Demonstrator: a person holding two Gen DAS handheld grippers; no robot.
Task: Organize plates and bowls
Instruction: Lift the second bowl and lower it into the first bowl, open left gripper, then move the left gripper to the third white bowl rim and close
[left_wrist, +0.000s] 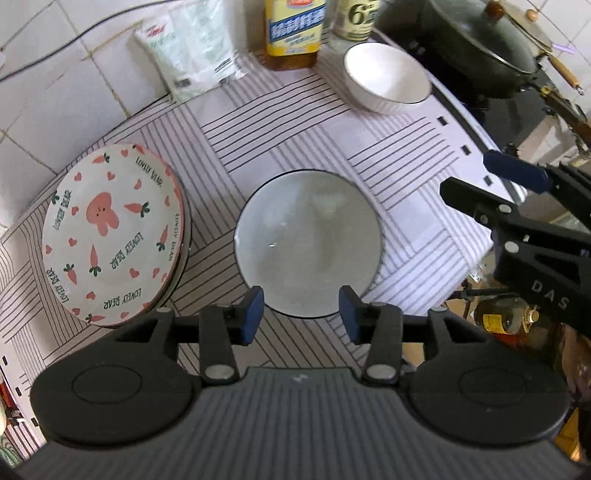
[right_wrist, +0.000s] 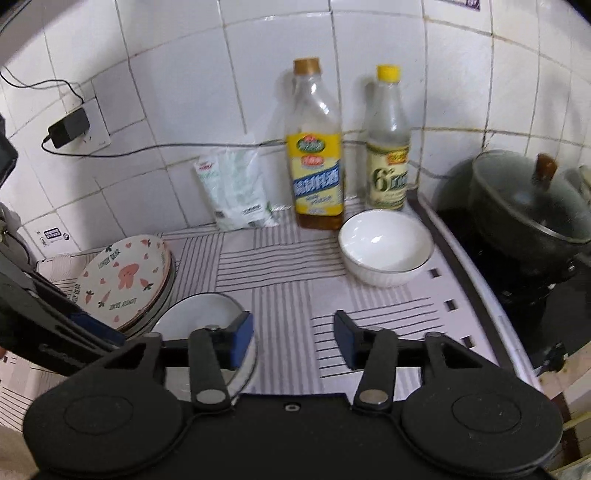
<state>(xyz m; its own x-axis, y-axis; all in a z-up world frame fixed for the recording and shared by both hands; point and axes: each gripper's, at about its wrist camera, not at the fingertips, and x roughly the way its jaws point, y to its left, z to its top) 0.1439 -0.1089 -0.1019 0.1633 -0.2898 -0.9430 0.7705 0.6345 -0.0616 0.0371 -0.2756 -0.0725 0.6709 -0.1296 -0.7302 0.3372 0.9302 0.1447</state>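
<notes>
A grey plate (left_wrist: 308, 245) lies flat and empty mid-tabletop (left_wrist: 406, 155), right of the rabbit-print plates (left_wrist: 110, 229) stacked and tilted near the wall. Left gripper (left_wrist: 301, 310) hovers above its near rim, jaws apart, holding nothing. Right gripper (right_wrist: 293, 338) likewise gapes empty. An empty white bowl (right_wrist: 384, 247) stands upright by two bottles (right_wrist: 317, 177); bare striped cloth between.

Glossy ceramic grey-glazed plate (left_wrist: 308, 243) and white bowl (right_wrist: 386, 245); matt striped cloth mat (left_wrist: 295, 140); glossy tiled wall (right_wrist: 184, 92).
</notes>
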